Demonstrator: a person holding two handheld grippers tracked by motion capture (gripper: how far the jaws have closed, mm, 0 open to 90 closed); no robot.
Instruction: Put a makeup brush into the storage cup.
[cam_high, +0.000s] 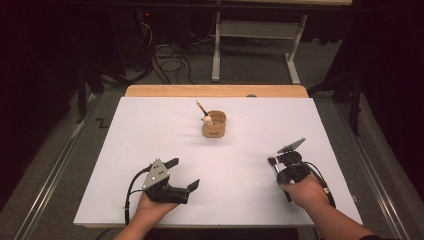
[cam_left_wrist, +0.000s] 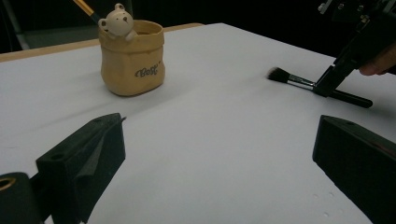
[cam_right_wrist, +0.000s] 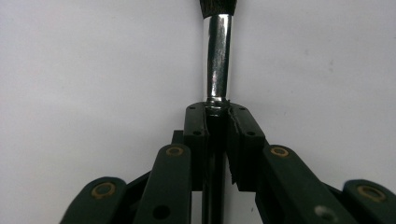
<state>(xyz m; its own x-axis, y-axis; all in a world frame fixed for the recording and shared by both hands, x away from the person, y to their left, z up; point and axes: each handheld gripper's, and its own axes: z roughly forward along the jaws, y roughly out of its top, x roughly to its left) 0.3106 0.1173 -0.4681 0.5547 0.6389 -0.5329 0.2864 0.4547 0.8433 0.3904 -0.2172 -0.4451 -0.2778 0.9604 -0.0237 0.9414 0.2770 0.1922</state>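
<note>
Brush (cam_right_wrist: 218, 56) sits pinched between the jaws of our right gripper (cam_right_wrist: 217, 109), clamped just behind the metal ferrule, bristles projecting ahead of the jaws and the black handle trailing back between them. Its long axis runs in line with the jaws, lying low over the table (cam_high: 165, 125). We judge the grasp step made; next calls for lifting and carrying to the cup (cam_high: 214, 124), handle-down entry likely needing a turn. Left gripper (cam_high: 182, 172) rests with jaws spread, holding nothing.
</note>
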